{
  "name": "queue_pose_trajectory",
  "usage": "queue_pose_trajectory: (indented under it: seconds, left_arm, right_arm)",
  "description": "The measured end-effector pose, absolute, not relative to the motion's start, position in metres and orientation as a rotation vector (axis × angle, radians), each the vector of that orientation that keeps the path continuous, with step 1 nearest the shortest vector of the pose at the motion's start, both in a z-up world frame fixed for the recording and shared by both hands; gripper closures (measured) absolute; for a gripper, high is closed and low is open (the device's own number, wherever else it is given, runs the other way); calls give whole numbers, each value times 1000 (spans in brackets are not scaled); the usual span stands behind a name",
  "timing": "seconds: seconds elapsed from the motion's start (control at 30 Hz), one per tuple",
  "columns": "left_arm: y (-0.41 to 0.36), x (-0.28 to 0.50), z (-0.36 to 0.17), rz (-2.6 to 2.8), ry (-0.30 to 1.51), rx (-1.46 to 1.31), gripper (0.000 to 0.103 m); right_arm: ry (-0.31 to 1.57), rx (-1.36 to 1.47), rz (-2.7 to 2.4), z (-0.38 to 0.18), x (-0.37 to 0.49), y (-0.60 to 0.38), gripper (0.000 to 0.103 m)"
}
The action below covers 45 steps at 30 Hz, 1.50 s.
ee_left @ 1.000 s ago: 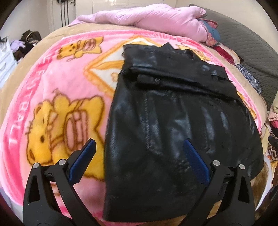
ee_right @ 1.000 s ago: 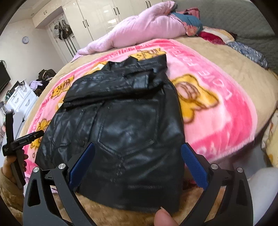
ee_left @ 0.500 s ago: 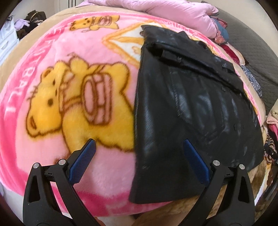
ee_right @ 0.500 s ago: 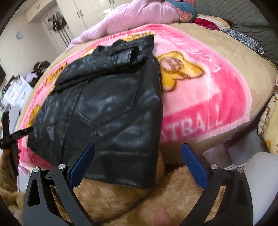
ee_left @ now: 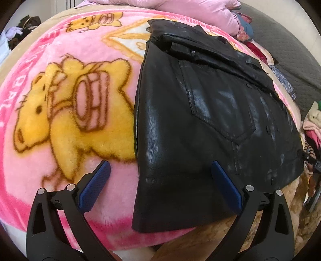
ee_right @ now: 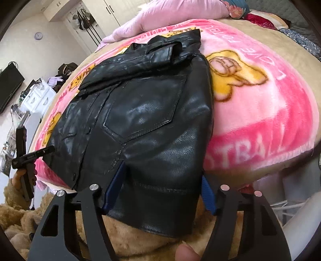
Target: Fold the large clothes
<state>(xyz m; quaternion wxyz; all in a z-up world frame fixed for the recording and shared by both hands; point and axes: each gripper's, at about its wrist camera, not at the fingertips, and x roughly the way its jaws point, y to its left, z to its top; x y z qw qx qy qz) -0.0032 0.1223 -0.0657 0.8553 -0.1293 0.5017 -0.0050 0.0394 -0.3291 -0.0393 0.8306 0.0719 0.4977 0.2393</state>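
A black leather jacket (ee_left: pixel 200 120) lies folded on a pink bear-print blanket (ee_left: pixel 60 100) on the bed; it also shows in the right wrist view (ee_right: pixel 144 120). My left gripper (ee_left: pixel 160 184) is open, its jaws straddling the jacket's near left hem corner just above the fabric. My right gripper (ee_right: pixel 160 190) has narrowed around the jacket's near right hem; the leather bunches between the blue pads (ee_right: pixel 114 188) and hides the tips. The left gripper's body (ee_right: pixel 26 154) shows at the left edge of the right wrist view.
A pink quilt (ee_right: pixel 170 14) and piled clothes lie at the far end of the bed. A brown plush cover (ee_right: pixel 130 237) hangs over the near bed edge. White drawers (ee_right: pixel 38 98) and a wardrobe (ee_right: pixel 90 24) stand to the left.
My right gripper moved forward onto the jacket's hem and its jaws closed in around the leather. My left gripper shifted closer to the jacket's near left corner, still open.
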Motion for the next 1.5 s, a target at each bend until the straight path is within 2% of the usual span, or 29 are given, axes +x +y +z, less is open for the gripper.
queue_pose_trajectory:
  seconds: [0.07, 0.1, 0.13, 0.17, 0.23, 0.27, 0.37, 0.4, 0.47, 0.57, 0.77, 1.13, 1.5]
  left_arm:
    - [122, 0, -66, -12, 1052, -273, 12]
    - [120, 0, -66, -13, 1050, -268, 14]
    - [117, 1, -65, -19, 1047, -261, 20]
    - [116, 0, -63, -29, 1042, -261, 29]
    - [112, -1, -60, -58, 1034, -254, 39]
    - [111, -2, -60, -71, 1033, -250, 48]
    - [109, -2, -57, -84, 1039, -241, 60]
    - [109, -1, -56, -82, 1039, -244, 63]
    - [111, 1, -55, -69, 1032, -260, 77]
    - [116, -2, -50, -66, 1009, -328, 88]
    - [128, -2, -17, -108, 902, -404, 95]
    - [133, 18, 33, -153, 680, -477, 96]
    - [139, 49, 56, -150, 573, -500, 96]
  right_arm:
    - [1028, 145, 518, -34, 39, -326, 57]
    - [1014, 123, 519, -31, 38, -324, 60]
    - [1007, 112, 520, -28, 39, -323, 66]
    - [995, 113, 523, -25, 39, -322, 70]
    - [965, 137, 534, -17, 40, -323, 76]
    - [940, 152, 542, -12, 40, -324, 78]
    - [871, 175, 539, 3, 41, -323, 86]
    - [846, 183, 540, 9, 41, -322, 87]
    - [804, 209, 543, 18, 43, -323, 89]
    - [789, 260, 536, 25, 52, -324, 89]
    - [776, 320, 503, 31, 57, -331, 89]
    - [745, 467, 474, 45, 73, -348, 89]
    - [713, 486, 459, 63, 104, -348, 89]
